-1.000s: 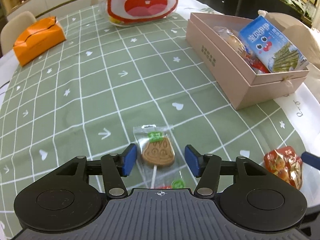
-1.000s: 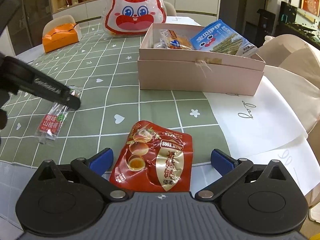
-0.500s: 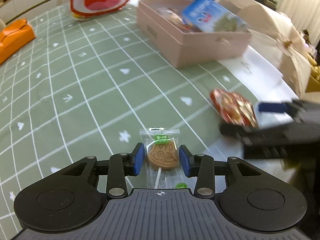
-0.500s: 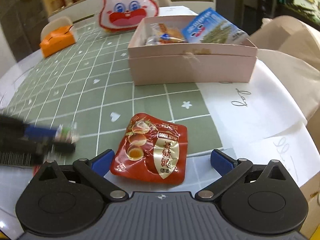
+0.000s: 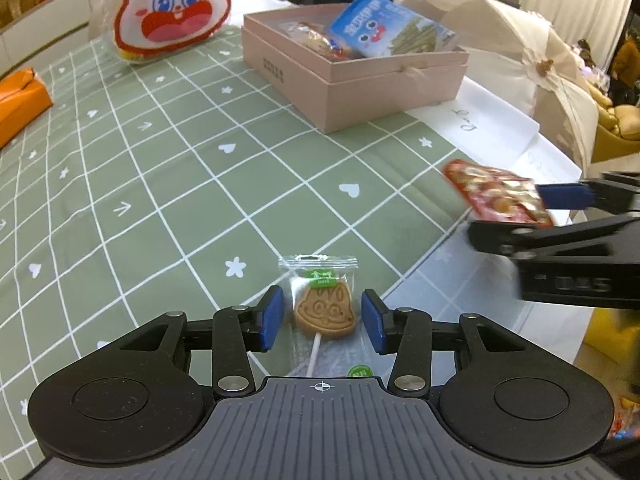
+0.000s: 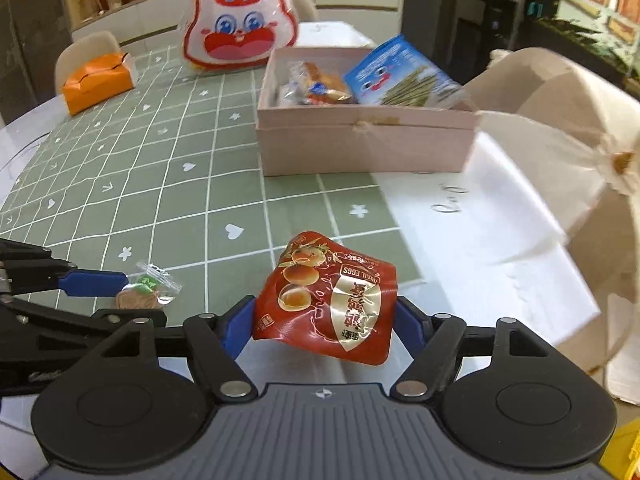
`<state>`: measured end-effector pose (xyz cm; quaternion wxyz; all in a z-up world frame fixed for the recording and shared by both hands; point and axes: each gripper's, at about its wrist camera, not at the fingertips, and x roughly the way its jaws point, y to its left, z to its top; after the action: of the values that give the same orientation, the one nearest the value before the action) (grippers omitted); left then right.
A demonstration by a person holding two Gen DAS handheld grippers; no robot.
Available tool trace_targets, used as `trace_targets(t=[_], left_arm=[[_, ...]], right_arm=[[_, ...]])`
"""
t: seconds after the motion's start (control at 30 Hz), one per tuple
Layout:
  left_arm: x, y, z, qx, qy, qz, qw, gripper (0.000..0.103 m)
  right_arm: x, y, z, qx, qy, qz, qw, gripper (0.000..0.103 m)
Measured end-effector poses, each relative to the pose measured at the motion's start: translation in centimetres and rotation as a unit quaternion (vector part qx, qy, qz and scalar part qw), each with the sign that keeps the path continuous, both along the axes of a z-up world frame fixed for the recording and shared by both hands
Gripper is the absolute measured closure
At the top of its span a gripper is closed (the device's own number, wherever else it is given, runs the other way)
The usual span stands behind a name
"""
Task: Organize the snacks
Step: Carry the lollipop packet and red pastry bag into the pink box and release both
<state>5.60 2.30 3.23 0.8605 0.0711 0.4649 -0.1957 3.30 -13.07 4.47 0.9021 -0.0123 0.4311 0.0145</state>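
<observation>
My left tongs [image 5: 322, 322] clamp a wrapped rabbit-shaped lollipop [image 5: 325, 312], lifted off the worktop [image 5: 168, 184]. My right tongs [image 6: 325, 322] are clenched on a red quail-egg pouch [image 6: 328, 298], held tilted above the worktop's near edge. Farther off, an open pink box [image 6: 368, 144] holds a blue snack packet [image 6: 400, 76] and wrapped pastries [image 6: 316, 84]. Behind the box stands a rabbit-face bag [image 6: 240, 28]; an orange tissue box [image 6: 98, 80] lies to its left.
</observation>
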Motion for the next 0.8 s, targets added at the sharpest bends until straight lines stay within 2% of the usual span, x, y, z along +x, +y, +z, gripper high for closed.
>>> trace_targets(t=[0.07,0.17,0.23,0.33,0.47,0.53,0.6,0.67,0.73,0.8], left_arm=[[-0.3,0.0,0.0,-0.006,-0.004,0.0,1.0,0.061],[-0.7,0.0,0.5,-0.063,0.013,-0.02,0.9977,0.061],[-1.1,-0.3,1.7,-0.077,-0.007,-0.021,0.9968,0.061],[-0.4,-0.4,5.1,-0.118,-0.055,-0.014,0.9914,0.061],[3.6,-1.2,10.0,-0.16,-0.117,0.019,0.9799,0.061],[6.1,-2.1,11.3,-0.177,-0.13,0.039,0.9748,0.061],[8.8,-3.5,11.9,-0.178,-0.145,0.065,0.9711,0.061],[10.7,-4.8,11.7,-0.176,-0.147,0.092,0.9689,0.061],[12.7,-5.8,11.1,-0.187,-0.124,0.124,0.9665,0.061],[14.3,-7.1,10.3,-0.185,-0.115,0.134,0.9667,0.061]], right_arm=[[-1.0,-0.4,0.9,-0.005,-0.003,-0.013,1.0,0.03],[-2.0,-1.1,2.8,-0.013,-0.022,-0.013,1.0,0.03],[-2.0,-1.8,4.4,-0.021,-0.041,-0.001,0.999,0.03],[-0.9,-3.0,6.9,-0.033,-0.078,0.02,0.996,0.03],[3.1,-5.3,10.4,-0.048,-0.139,0.046,0.988,0.03],[5.9,-6.8,11.7,-0.048,-0.159,0.064,0.984,0.03],[8.8,-8.2,12.8,-0.041,-0.168,0.082,0.981,0.03],[11.7,-9.7,13.7,-0.03,-0.172,0.107,0.979,0.03],[14.6,-10.9,14.0,-0.027,-0.17,0.128,0.977,0.03],[16.9,-11.6,13.8,-0.024,-0.165,0.145,0.975,0.03]])
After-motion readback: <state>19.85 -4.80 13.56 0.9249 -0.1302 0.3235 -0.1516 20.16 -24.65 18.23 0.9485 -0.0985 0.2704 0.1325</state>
